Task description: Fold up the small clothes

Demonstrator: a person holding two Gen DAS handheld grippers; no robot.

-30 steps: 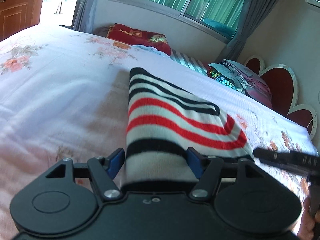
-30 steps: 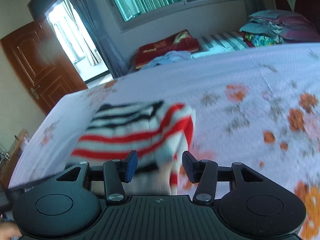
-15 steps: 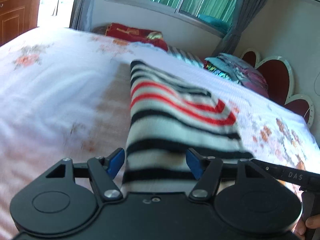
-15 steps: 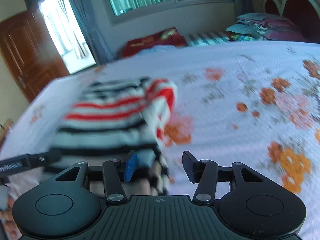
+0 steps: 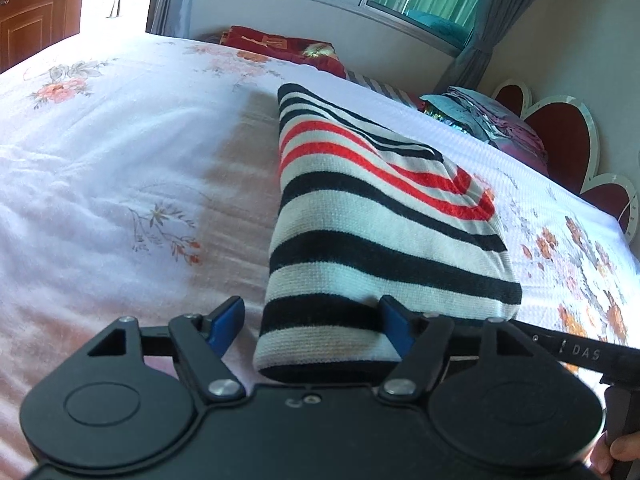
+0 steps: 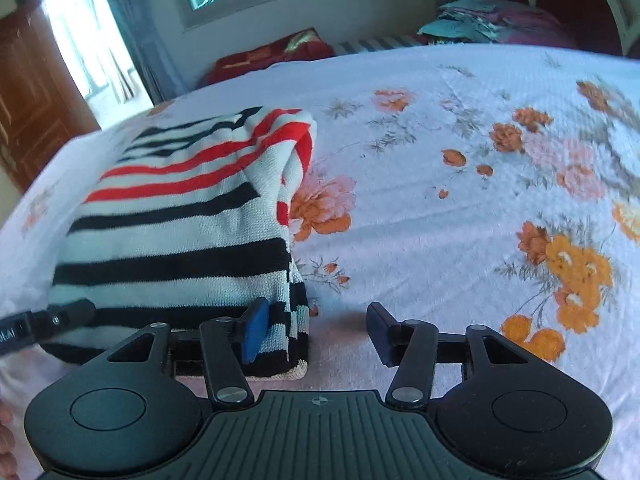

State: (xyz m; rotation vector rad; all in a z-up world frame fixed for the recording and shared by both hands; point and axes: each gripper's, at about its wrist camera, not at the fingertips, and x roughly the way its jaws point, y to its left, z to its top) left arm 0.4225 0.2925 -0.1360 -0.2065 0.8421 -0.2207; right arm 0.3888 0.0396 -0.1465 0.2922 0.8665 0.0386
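Observation:
A folded striped knit garment (image 5: 372,216), white with black and red stripes, lies flat on the floral bedsheet (image 5: 120,152). My left gripper (image 5: 312,326) is open, its blue pads on either side of the garment's near edge, not pinching it. In the right wrist view the garment (image 6: 188,216) lies at the left. My right gripper (image 6: 316,330) is open at the garment's near right corner, its left pad against the cloth and its right pad over bare sheet.
The bed's far side holds a red cushion (image 5: 280,46) and a pile of folded clothes (image 5: 484,120) by the heart-shaped headboard (image 5: 560,140). A window with grey curtains and a wooden door (image 6: 36,96) stand beyond.
Both grippers have drawn back toward me along the garment's near edge. The garment has settled flat on the sheet, and the right gripper has slid off its corner.

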